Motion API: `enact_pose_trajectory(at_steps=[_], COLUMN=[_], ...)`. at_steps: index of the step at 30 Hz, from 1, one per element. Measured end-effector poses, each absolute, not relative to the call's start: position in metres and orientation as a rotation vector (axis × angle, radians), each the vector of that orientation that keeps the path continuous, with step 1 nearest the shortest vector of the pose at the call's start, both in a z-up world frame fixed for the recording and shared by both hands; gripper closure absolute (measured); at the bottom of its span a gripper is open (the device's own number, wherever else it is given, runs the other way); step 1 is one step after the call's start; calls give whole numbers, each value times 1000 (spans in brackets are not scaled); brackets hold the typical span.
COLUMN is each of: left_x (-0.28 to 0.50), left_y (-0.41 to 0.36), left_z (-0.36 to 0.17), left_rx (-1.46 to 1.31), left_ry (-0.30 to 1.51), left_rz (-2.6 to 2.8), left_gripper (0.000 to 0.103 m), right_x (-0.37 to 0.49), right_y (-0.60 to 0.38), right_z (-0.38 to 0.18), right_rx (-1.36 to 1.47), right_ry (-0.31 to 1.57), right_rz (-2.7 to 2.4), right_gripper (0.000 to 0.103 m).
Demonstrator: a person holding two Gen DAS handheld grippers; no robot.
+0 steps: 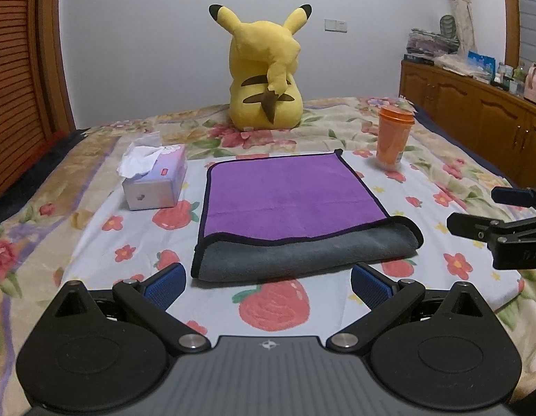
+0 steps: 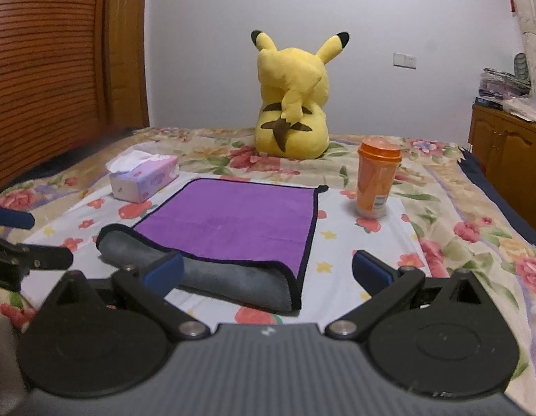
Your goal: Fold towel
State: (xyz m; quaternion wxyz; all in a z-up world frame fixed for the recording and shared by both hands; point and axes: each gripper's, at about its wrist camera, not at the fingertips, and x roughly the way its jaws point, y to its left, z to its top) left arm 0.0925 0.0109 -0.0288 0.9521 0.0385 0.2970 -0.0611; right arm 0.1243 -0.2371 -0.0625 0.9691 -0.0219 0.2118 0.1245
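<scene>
Purple towel (image 1: 295, 204), its grey near edge folded up, lies on the bed (image 1: 94, 242) just ahead of the left gripper (image 1: 266, 286), whose fingers are spread, empty. From the right wrist, the right gripper (image 2: 268, 272) likewise gapes, towel (image 2: 233, 225) ahead-left of it.

A home bedroom: a flowered bedspread (image 1: 94, 187), plush toy (image 1: 264, 69) and wooden cabinets (image 1: 475, 111).
</scene>
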Motion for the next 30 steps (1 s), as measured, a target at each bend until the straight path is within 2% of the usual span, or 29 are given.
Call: enact_pose_trajectory(at_steps=[17,24,26,27,30], left_x=[146,165,171,173,181], left_y=[40,47,49,49,51], left_z=[-37,-43,-45,-46,-49], left_rx=[41,44,47,51,62], left_ry=[637,657,664,666,678], left_rz=[-100,-105,-111,-112,-116], left_gripper=[1,6,7,7,10], right_x=[164,184,189,192,198], right_y=[-230,-231,-231,-231,-233], right_z=[-78,-85,-88,-90,-94], right_rx=[-45,-35,-38,-38,-20], right_ry=[503,526,535,540,567], right_rz=[304,314,315,317,323], right_gripper=[0,1,5,11,12])
